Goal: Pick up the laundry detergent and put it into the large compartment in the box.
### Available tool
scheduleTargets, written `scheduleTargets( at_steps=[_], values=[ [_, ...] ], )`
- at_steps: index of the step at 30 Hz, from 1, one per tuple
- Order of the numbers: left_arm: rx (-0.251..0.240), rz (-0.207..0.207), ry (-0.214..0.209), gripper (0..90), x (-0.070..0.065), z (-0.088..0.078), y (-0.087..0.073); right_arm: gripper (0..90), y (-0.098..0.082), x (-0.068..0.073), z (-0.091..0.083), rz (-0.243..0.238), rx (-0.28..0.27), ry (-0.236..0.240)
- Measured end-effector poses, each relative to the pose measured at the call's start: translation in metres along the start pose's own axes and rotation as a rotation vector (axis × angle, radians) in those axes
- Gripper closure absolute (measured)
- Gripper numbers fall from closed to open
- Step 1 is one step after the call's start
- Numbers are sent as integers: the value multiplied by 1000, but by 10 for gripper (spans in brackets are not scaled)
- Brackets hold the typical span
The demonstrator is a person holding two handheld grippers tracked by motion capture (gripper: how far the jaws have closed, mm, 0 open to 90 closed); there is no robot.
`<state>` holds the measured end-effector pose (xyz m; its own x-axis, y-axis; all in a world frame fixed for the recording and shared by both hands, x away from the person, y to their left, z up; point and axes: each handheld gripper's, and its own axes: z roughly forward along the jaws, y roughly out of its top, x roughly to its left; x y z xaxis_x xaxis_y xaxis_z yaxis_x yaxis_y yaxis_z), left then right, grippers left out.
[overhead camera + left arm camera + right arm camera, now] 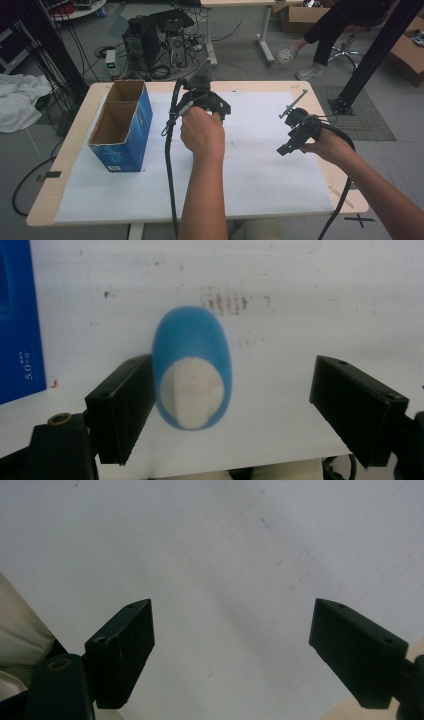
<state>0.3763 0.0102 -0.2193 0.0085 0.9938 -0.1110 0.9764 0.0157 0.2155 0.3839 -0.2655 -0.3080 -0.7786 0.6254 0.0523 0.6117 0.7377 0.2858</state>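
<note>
A blue oval object (192, 340) with a white raised insert lies on the white sheet (300, 300). My left gripper (232, 375) hangs open over it, the object close beside the left jaw and well apart from the right jaw. In the high view a hand holds the left gripper (207, 102) over the middle back of the sheet. My right gripper (292, 140) hovers near the sheet's right side. Its jaws (232, 615) are spread wide above bare sheet with nothing between them.
An open blue cardboard box (122, 127) stands at the sheet's left; its side (17, 325) is left of the oval object. The wooden table edge (395, 710) is near the right gripper. Behind the table are computers (155, 45), cables and a seated person (325, 30).
</note>
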Motion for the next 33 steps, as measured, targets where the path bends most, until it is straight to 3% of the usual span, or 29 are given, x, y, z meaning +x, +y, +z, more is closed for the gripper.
scheduleTargets(
  at_steps=[3,4,14,33],
  values=[
    [4,-3,-1,192,4,3,0,181,1,-1,2,-8,-3,0],
    [13,4,16,192,7,7,0,180,1,0,2,-3,-1,1],
    [42,-7,1,192,22,25,-1,180,4,1,8,-12,13,4],
    [80,-11,-4,193,23,59,-2,179,4,0,15,-11,25,15]
  ],
)
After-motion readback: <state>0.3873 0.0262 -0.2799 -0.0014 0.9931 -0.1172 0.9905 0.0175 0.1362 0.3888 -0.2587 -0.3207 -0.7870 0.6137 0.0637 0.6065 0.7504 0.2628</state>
